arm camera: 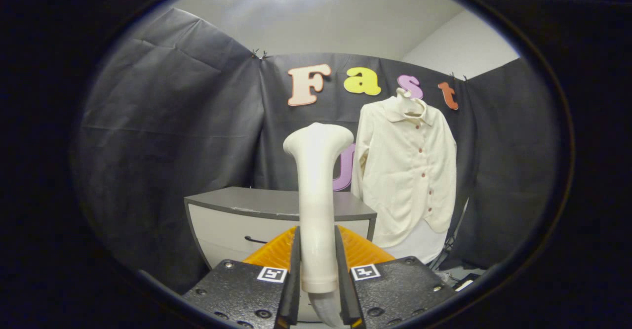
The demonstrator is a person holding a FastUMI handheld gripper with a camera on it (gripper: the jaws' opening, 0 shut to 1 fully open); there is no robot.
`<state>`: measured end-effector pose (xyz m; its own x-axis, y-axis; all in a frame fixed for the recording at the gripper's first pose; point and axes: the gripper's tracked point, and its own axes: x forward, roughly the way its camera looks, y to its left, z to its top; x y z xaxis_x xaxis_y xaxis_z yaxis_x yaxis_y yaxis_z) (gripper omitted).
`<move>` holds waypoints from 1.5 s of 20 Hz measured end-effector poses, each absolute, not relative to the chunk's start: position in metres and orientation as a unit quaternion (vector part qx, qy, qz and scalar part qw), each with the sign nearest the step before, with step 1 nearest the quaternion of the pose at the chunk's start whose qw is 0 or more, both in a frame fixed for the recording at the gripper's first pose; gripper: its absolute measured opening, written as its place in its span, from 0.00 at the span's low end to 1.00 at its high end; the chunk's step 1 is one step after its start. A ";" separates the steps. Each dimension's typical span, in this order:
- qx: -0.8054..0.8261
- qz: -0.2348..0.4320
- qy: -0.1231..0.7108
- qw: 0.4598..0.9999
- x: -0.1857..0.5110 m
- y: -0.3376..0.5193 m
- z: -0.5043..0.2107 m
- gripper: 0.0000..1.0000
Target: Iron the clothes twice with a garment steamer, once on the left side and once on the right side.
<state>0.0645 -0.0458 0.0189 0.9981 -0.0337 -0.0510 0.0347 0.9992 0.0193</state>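
Gripper (318,269) clamped on the garment steamer (316,195), handle upright between both fingers, head standing above them.

Held this way, the nozzle can likely be swept down hanging cloth. Just beyond the fingers sits a grey cabinet (232,220); further right and beyond it, the cream shirt (410,171) hangs on a hanger (410,102) against the booth wall, well apart from the steamer head.
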 end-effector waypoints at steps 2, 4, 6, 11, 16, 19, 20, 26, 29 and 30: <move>0.014 -0.018 0.030 0.999 0.066 -0.047 0.015 0.33; 0.019 -0.017 0.030 0.999 0.066 -0.047 0.014 0.33; 0.022 -0.014 0.031 0.999 0.066 -0.046 0.014 0.33; 0.021 -0.012 0.030 0.999 0.067 -0.043 0.013 0.33; 0.026 -0.008 0.032 0.999 0.067 -0.039 0.012 0.33; 0.025 -0.008 0.031 0.999 0.068 -0.038 0.012 0.33; 0.025 -0.007 0.033 0.999 0.068 -0.038 0.011 0.33; 0.027 -0.006 0.036 0.999 0.071 -0.037 0.008 0.33; 0.030 -0.006 0.036 0.999 0.070 -0.037 0.008 0.33; 0.030 -0.006 0.035 0.999 0.070 -0.037 0.008 0.33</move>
